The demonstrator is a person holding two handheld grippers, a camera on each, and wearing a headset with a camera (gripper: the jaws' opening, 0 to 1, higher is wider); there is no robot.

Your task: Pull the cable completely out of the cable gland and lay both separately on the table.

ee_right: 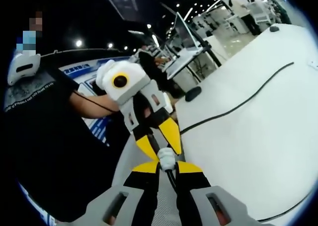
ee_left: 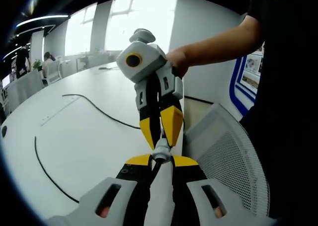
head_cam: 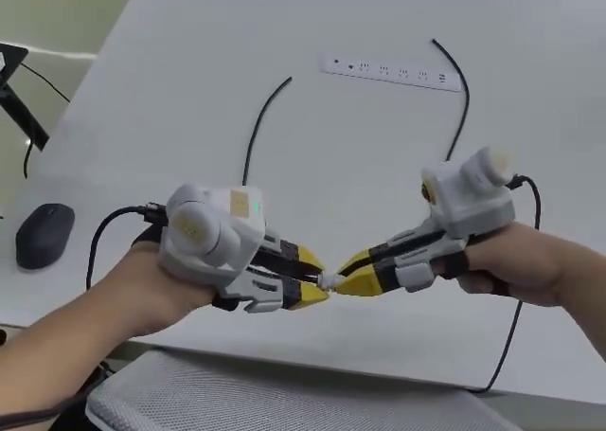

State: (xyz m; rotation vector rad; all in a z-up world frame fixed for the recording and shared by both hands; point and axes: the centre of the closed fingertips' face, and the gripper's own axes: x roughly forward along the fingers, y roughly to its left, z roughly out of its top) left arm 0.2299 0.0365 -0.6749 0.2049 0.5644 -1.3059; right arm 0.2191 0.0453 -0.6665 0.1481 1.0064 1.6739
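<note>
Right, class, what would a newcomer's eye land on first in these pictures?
The left gripper and right gripper, both yellow-tipped, meet tip to tip above the near table edge, pinching a small white cable gland between them. Behind them, on the white table, lie a power strip and a loose black cable.

Left gripper: the light-grey plastic left gripper with yellow, black-lined jaws (head_cam: 317, 284) is showing a small green light on its body.
Right gripper: the matching grey-and-yellow right gripper (head_cam: 348, 278) is showing black inner jaw faces.
Cables: a thin black cable (head_cam: 102, 230) is trailing from each gripper.
Clothing: the person is wearing a black short-sleeved shirt (ee_left: 285, 77) and a white headset (ee_right: 21, 66).
</note>
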